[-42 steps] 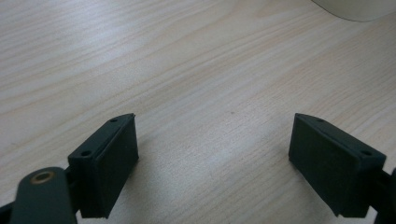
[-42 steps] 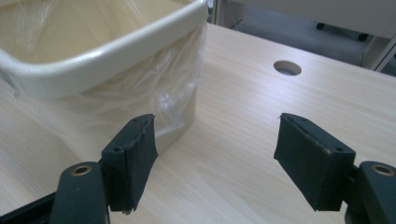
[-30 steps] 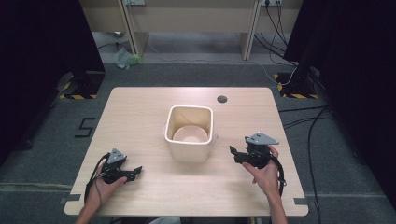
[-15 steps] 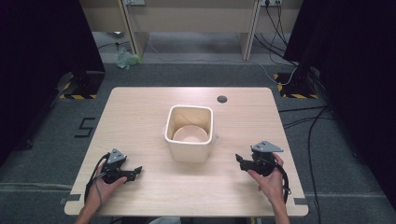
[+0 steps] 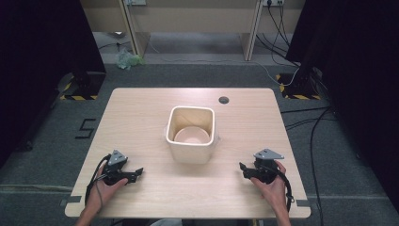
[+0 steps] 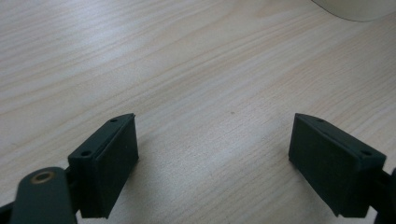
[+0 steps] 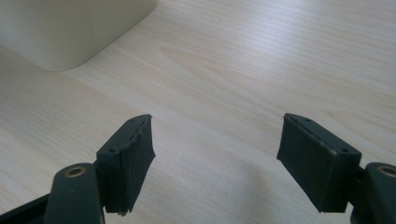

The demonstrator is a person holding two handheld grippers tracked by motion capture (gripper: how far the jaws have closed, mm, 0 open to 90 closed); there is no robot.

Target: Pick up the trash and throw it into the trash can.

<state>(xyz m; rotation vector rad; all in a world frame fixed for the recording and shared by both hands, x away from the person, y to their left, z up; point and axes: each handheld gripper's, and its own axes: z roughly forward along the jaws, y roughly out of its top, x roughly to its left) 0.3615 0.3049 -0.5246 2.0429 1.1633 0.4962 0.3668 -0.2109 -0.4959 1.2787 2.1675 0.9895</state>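
Right tool has dropped back to the tabletop, away from the bin; left tool unmoved. Both released, holding nothing.

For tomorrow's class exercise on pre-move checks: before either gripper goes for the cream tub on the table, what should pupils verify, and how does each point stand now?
1. Left gripper open, nothing between its jaws: ok.
2. Right gripper open, nothing held: ok.
3. Tub upright, mid-table: ok.
4. Bare table between each gripper and the tub: ok.
5. What the round pale thing inside the tub is: cannot tell.
6. Small dark disc lies beyond the tub, out of the way: ok.
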